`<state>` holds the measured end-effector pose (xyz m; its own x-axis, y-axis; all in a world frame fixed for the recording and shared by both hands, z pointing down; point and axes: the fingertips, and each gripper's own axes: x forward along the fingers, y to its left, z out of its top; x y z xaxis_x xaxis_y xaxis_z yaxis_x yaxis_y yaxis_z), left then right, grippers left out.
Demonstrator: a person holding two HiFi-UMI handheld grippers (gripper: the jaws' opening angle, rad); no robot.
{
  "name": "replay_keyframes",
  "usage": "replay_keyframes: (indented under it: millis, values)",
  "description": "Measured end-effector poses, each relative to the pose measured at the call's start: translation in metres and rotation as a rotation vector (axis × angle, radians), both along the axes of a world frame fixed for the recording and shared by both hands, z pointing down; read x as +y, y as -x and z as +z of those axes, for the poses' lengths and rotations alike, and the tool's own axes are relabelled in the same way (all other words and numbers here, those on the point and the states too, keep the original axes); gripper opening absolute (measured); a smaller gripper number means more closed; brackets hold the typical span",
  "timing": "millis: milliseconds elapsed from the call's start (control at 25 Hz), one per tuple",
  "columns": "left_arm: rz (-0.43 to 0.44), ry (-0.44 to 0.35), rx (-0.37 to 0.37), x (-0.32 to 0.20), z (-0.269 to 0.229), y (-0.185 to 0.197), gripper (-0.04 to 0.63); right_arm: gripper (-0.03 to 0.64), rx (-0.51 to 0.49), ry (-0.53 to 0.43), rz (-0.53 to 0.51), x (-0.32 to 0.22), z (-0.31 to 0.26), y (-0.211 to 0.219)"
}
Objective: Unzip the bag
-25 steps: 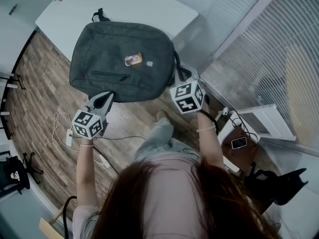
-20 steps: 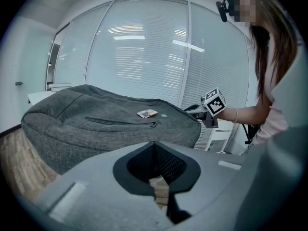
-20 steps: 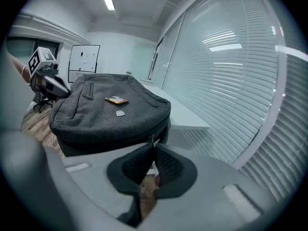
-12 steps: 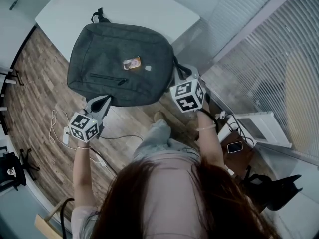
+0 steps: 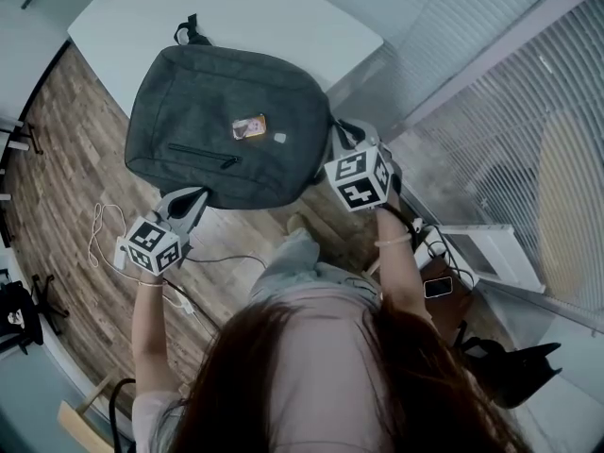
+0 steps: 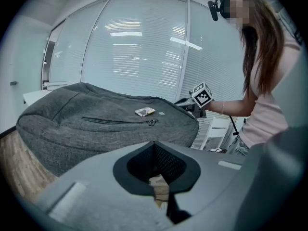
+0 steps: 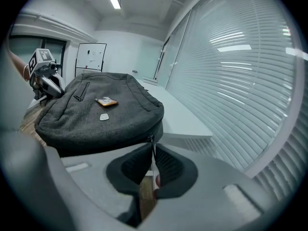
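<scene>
1. Surface and room – a white table [image 5: 283, 17] stands over wood-plank floor [image 5: 66, 159], with slatted blinds [image 5: 528, 111] along the right side and a loose cable [image 5: 104, 239] on the floor at the near left.
2. Bag [image 5: 208, 102] lies flat on the table, its near edge hanging over the table's near side.
3. Its carry handle [image 5: 189, 31] points to the far side, so the long axis runs far to near, slanted a little left at the far end.
4. It is dark grey fabric. A front pocket zip [image 5: 203, 154] crosses the near half, and an orange label [image 5: 249, 126] and a small pale patch [image 5: 279, 138] sit nearer the middle.
5. Left gripper [image 6: 155, 153] is at the bag's near-left corner with its jaws pressed together; whether any fabric is caught between them I cannot tell.
6. Right gripper [image 7: 153, 160] is at the near-right corner – its jaws are clamped on the thin zip pull [image 7: 152, 143] that comes off the bag's edge.
</scene>
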<state>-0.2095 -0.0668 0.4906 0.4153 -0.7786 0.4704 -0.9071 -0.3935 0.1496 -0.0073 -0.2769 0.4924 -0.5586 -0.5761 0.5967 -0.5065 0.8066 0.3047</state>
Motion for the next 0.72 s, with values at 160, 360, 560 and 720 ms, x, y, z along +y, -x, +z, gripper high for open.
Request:
replay_keyframes:
  millis: [160, 360, 560, 720]
  values:
    - [0.007, 0.007, -0.002, -0.001, 0.000, -0.001, 0.008, 0.026, 0.011, 0.000, -0.020, -0.008, -0.001, 0.003]
    - [0.014, 0.012, -0.012, 0.000, -0.001, -0.001, 0.008, 0.028, 0.014, 0.017, -0.065, -0.014, -0.003, 0.006]
    - [0.042, 0.028, -0.027, -0.001, -0.001, -0.002, 0.008, 0.034, 0.022, 0.022, -0.104, -0.020, -0.005, 0.007]
    - [0.047, 0.033, -0.030, 0.000, 0.001, -0.002, 0.008, 0.030, 0.016, 0.033, -0.127, -0.022, -0.003, 0.010]
